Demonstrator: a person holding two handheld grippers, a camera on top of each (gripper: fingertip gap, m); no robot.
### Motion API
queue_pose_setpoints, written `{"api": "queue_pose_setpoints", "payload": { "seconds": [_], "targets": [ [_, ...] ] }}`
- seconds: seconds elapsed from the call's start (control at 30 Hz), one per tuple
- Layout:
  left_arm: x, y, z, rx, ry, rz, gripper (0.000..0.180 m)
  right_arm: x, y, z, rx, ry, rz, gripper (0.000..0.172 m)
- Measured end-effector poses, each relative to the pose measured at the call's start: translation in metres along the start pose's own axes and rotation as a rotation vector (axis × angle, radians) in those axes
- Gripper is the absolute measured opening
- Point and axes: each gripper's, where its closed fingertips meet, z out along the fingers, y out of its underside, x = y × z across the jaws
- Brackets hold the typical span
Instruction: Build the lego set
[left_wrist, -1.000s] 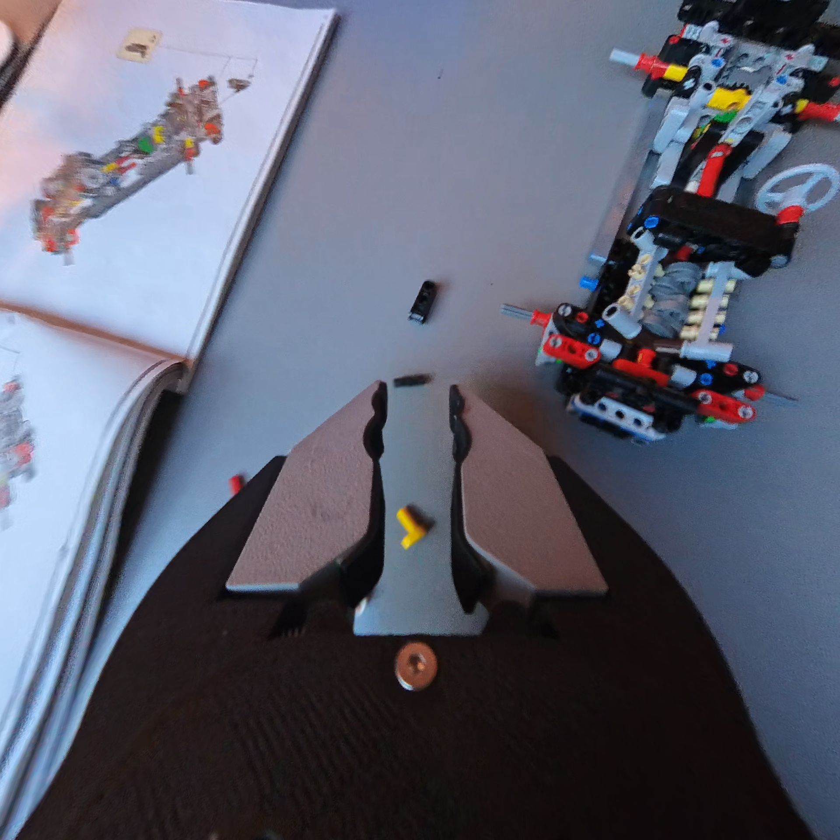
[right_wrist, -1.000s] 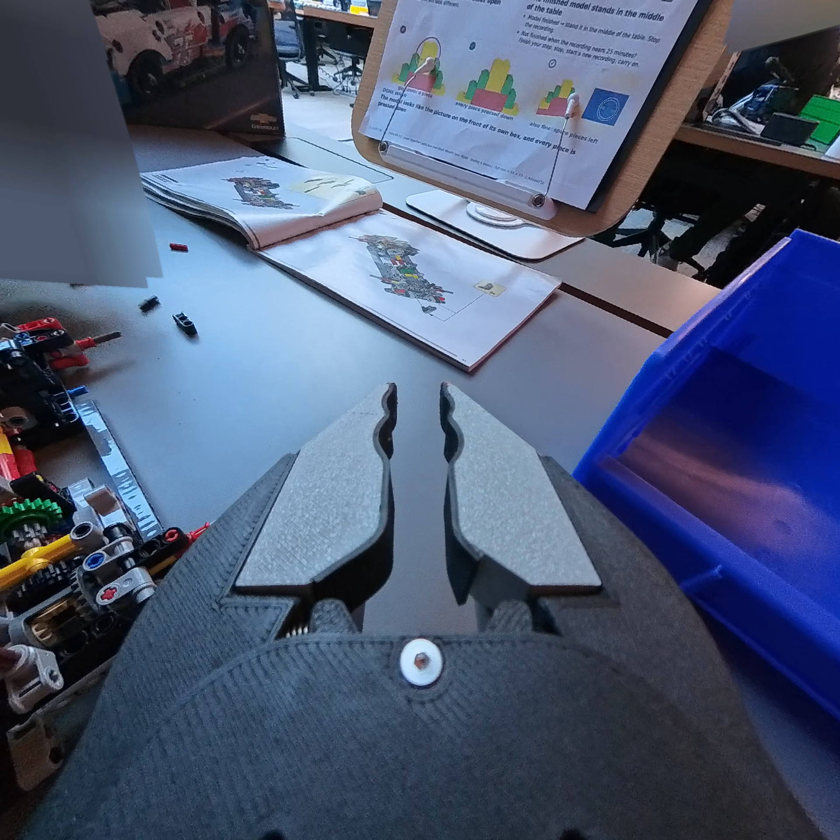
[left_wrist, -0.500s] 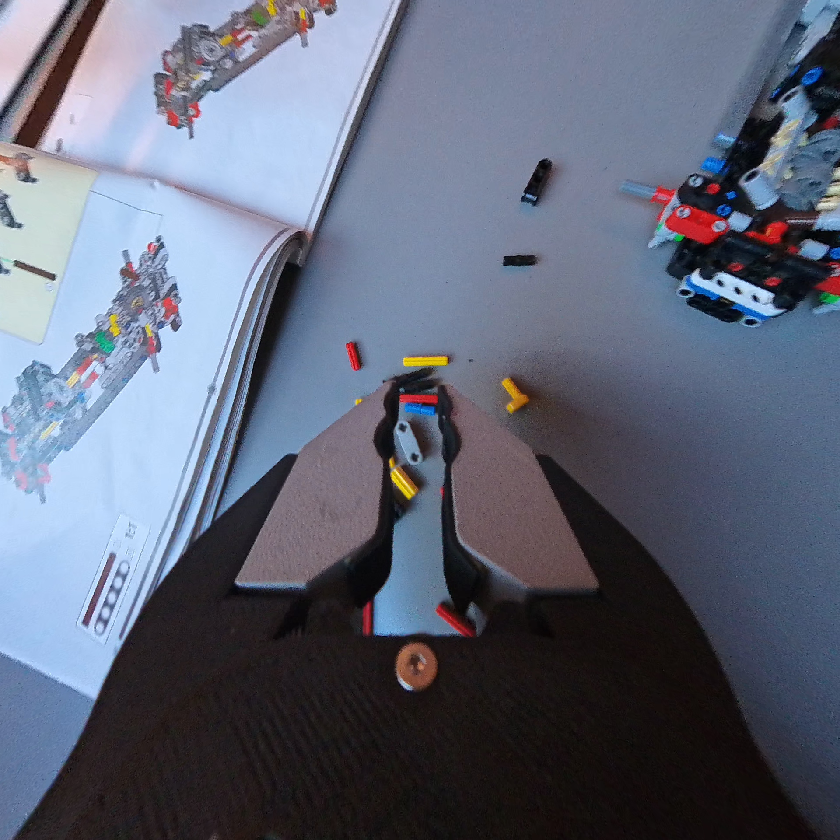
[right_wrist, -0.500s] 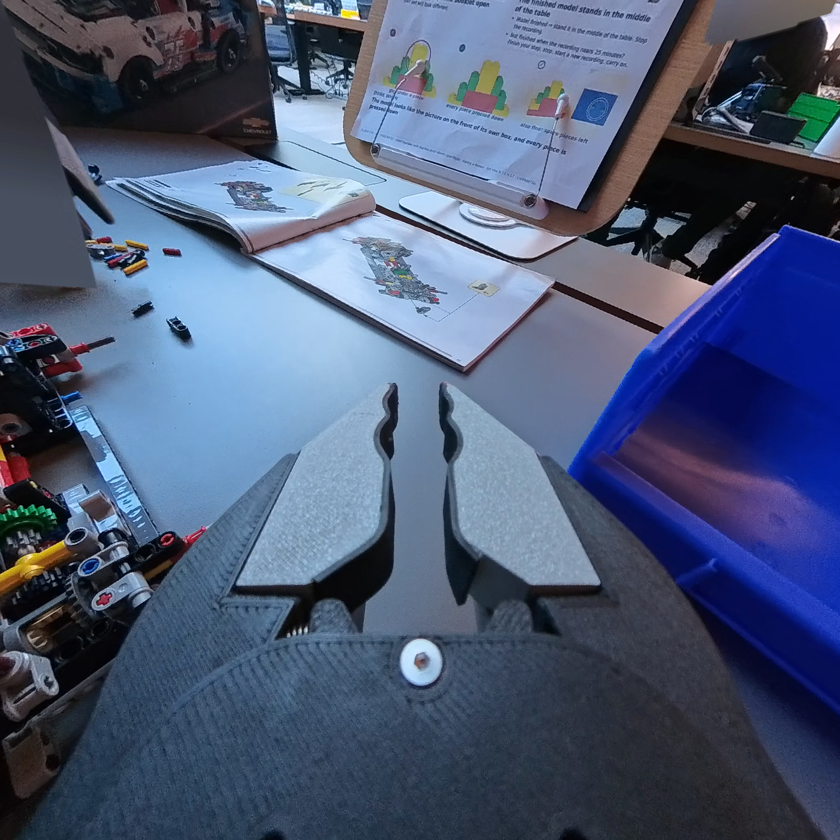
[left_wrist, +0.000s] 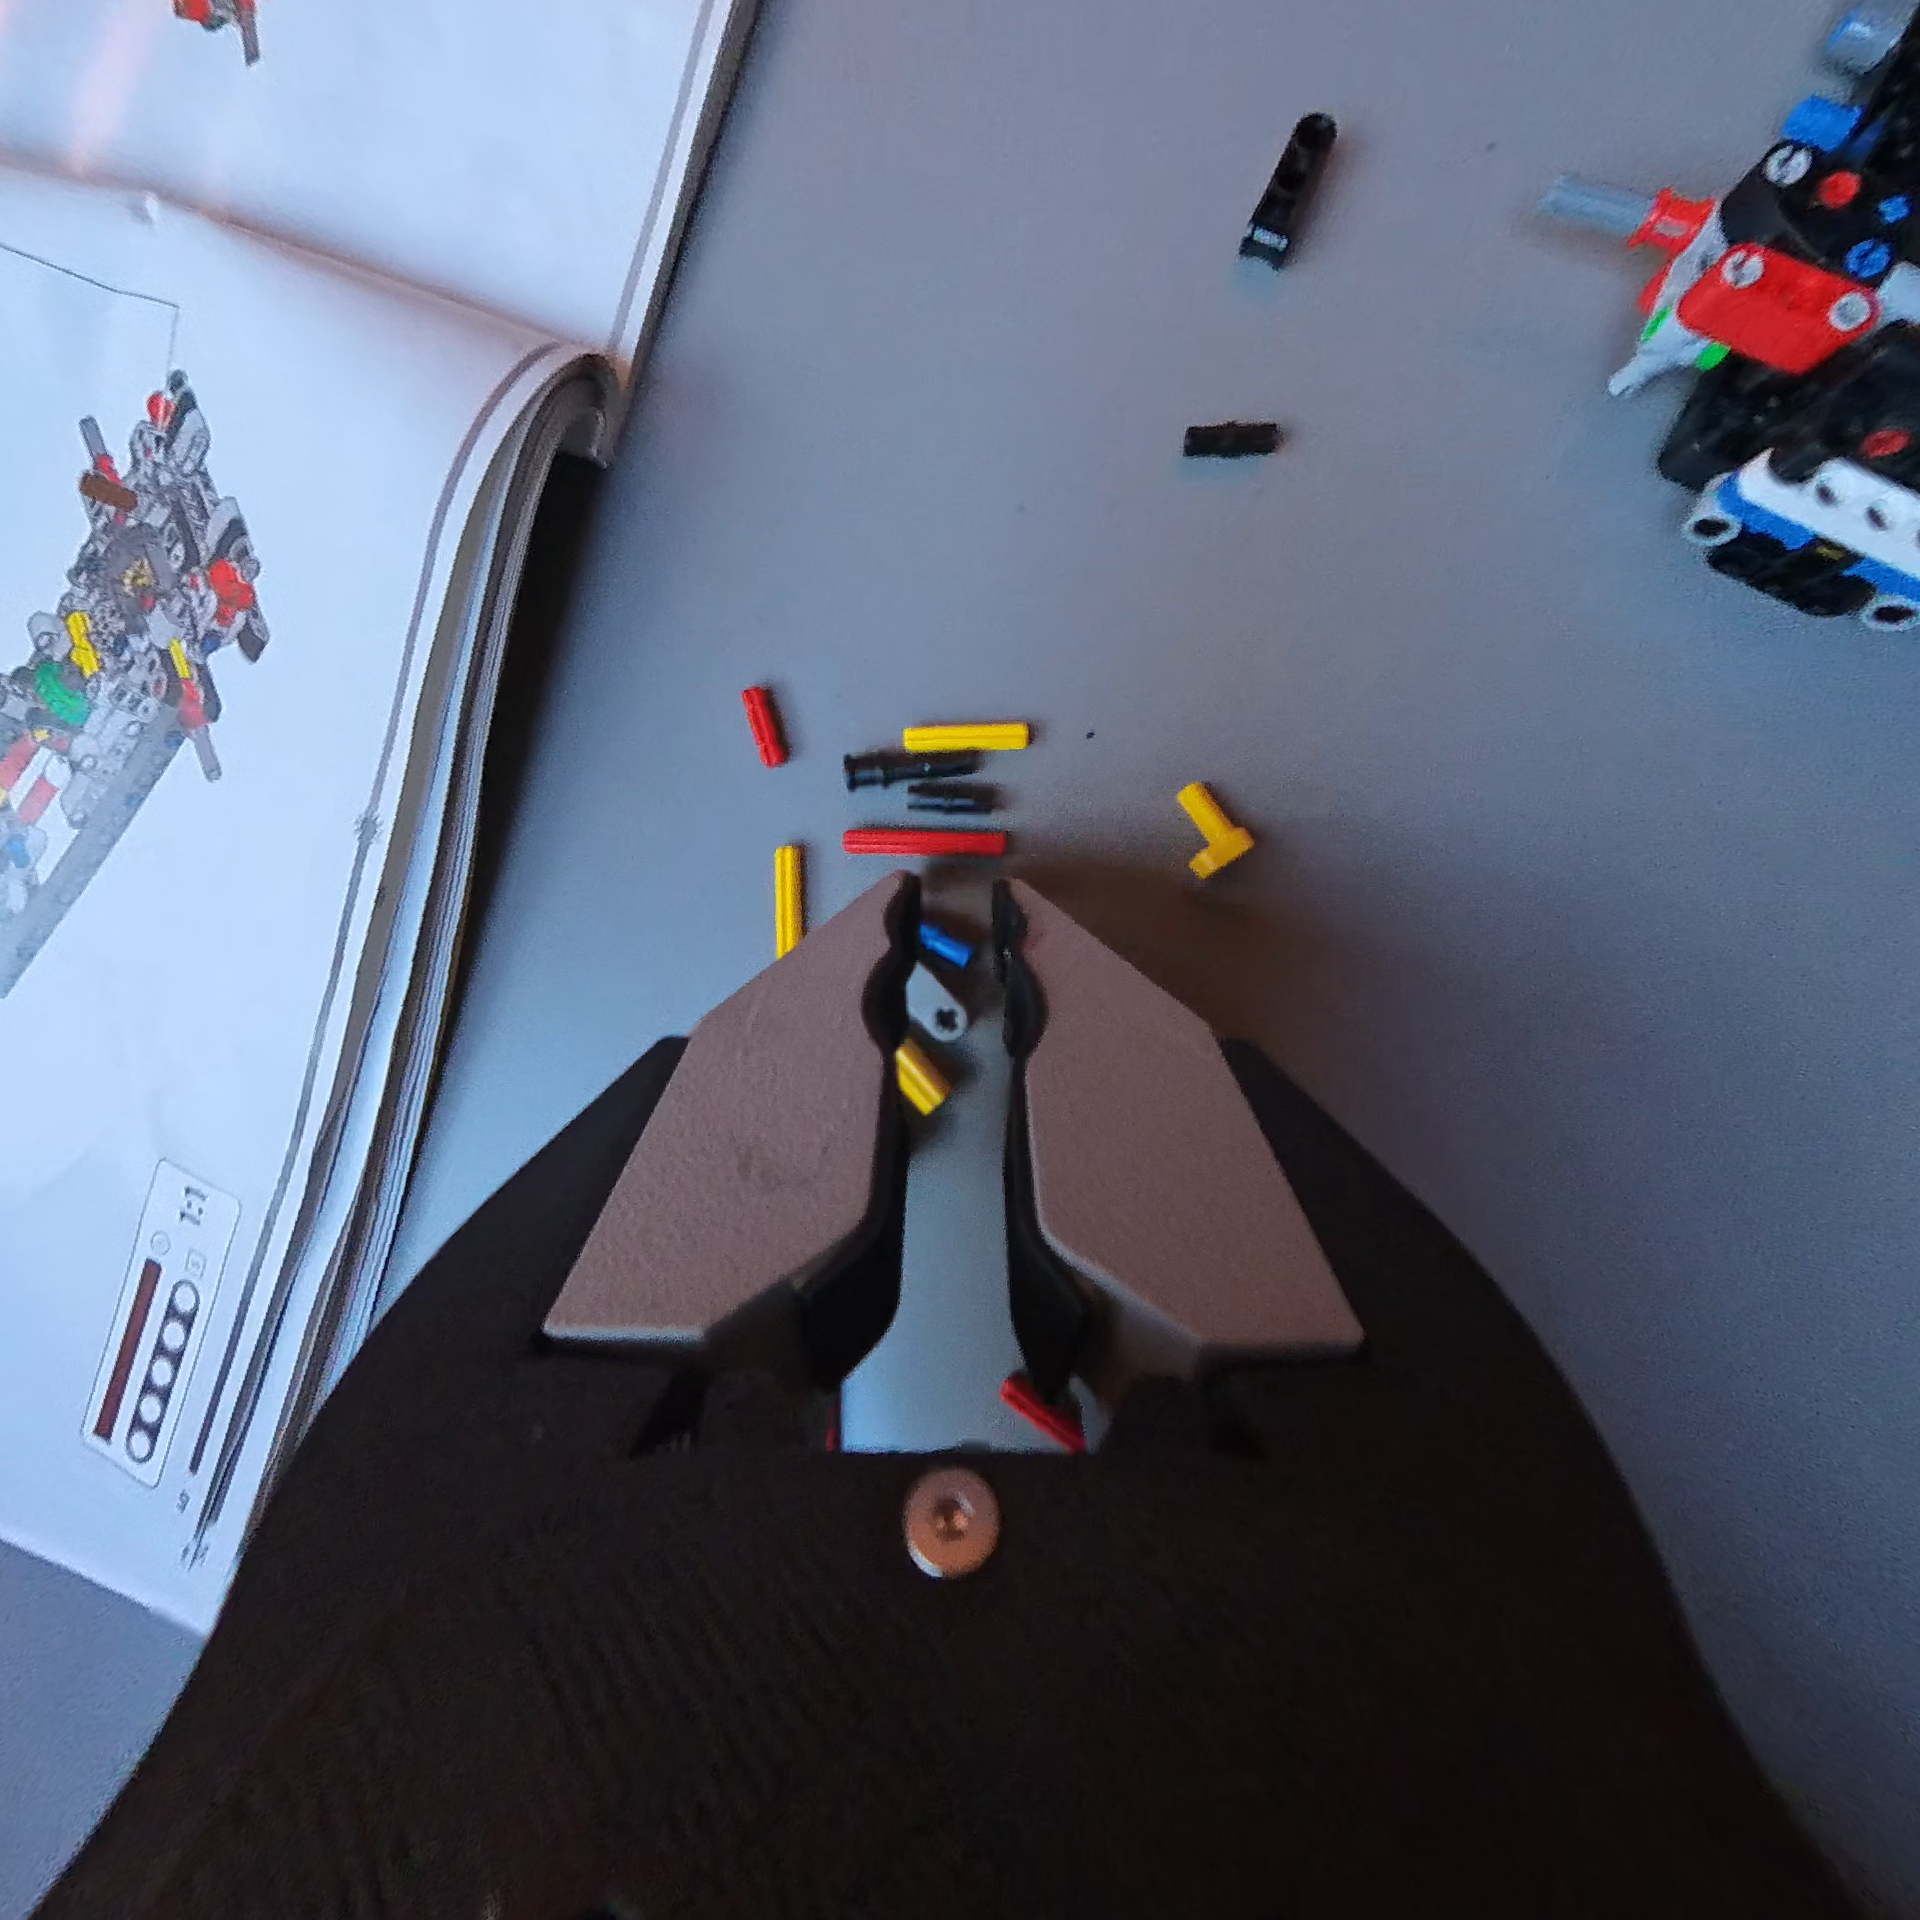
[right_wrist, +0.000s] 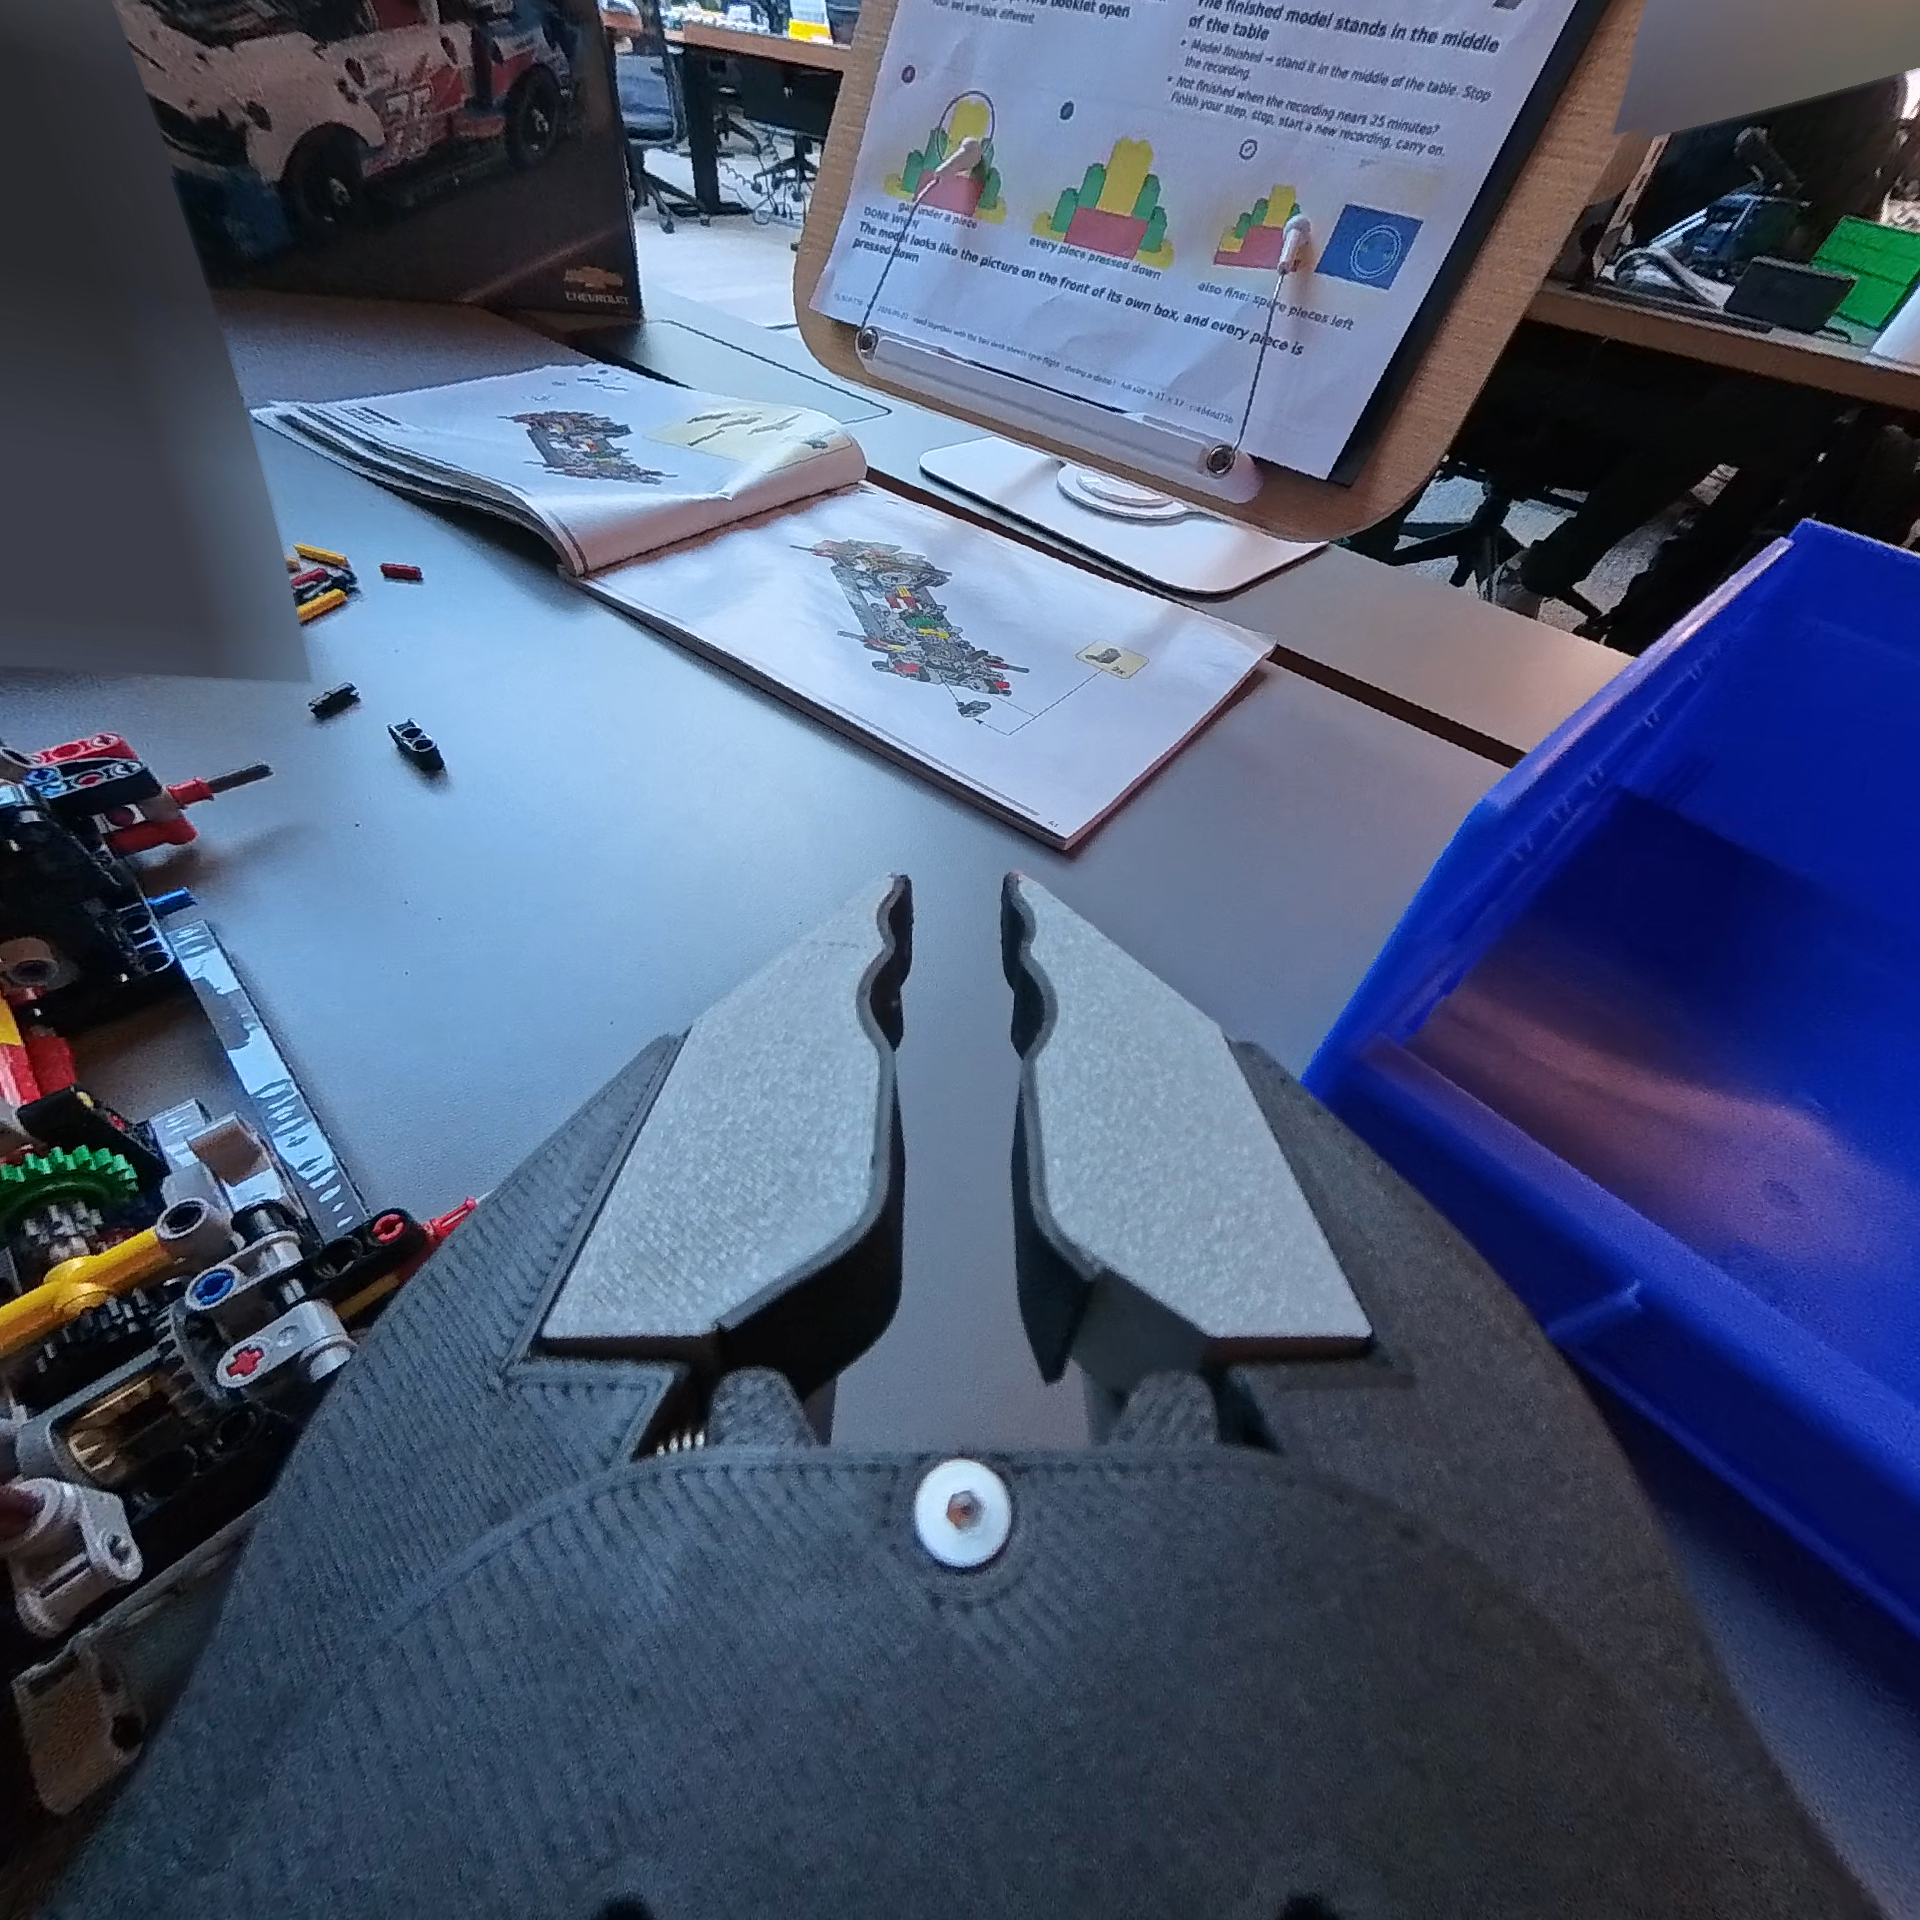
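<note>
Looking down the left gripper (left_wrist: 951, 894), we see its flat matte grey fingers (left_wrist: 769, 1132) with wavy black inner edges standing a narrow gap apart over a smooth grey table (left_wrist: 1039, 416); a small blue pin (left_wrist: 943, 943), a grey connector with a cross hole (left_wrist: 940, 1013) and a short yellow piece (left_wrist: 920, 1075) lie on the table seen through the gap, and we cannot tell that either pad presses on them. Just ahead of the tips lie a ribbed red axle (left_wrist: 923, 842), two black pins (left_wrist: 914, 774), a yellow axle (left_wrist: 966, 736), a short red pin (left_wrist: 764, 725), and an L-shaped yellow piece (left_wrist: 1210, 831) off to the right. A glossy open instruction booklet (left_wrist: 260, 727) lies left, a part-built brick chassis (left_wrist: 1808, 416) far right. A second ago this view had only the L-shaped yellow piece between wider-set fingers; the gripper has since shifted to the cluster and narrowed. The right gripper (right_wrist: 956, 914), speckled grey fingers in a ribbed dark shell, hangs narrowly parted on nothing over bare table beside a shiny blue plastic bin (right_wrist: 1662, 1039), barely moved from before.
</note>
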Motion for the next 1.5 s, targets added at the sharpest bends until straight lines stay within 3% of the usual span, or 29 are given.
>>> {"api": "queue_pose_setpoints", "payload": {
  "seconds": [0.23,0.57,0.67,1.07,1.33,1.43,1.5],
  "targets": [
    [0.005,-0.016,-0.002,0.059,0.04,-0.002,0.013,-0.001,0.0,0.0,-0.003,-0.001,-0.005,0.013],
    [-0.004,0.003,-0.001,-0.036,-0.006,0.013,0.012,-0.002,0.0,0.0,-0.003,-0.004,-0.003,0.013],
    [0.0,-0.007,-0.002,0.011,0.025,0.018,0.015,-0.003,0.001,0.001,-0.005,-0.008,-0.005,0.013],
    [-0.001,-0.017,0.011,0.006,0.107,0.17,0.023,-0.003,0.0,0.0,-0.004,-0.011,-0.004,0.013],
    [0.004,-0.021,0.014,0.028,0.184,0.206,0.014,-0.003,0.0,0.0,-0.002,-0.014,0.002,0.013],
    [-0.003,-0.019,0.01,0.005,0.128,0.213,0.014,-0.004,0.0,0.0,-0.003,-0.017,0.0,0.013],
    [0.004,-0.032,0.0,0.055,0.152,0.199,0.014,-0.005,0.0,0.0,-0.003,-0.022,0.0,0.013]
  ]
}}
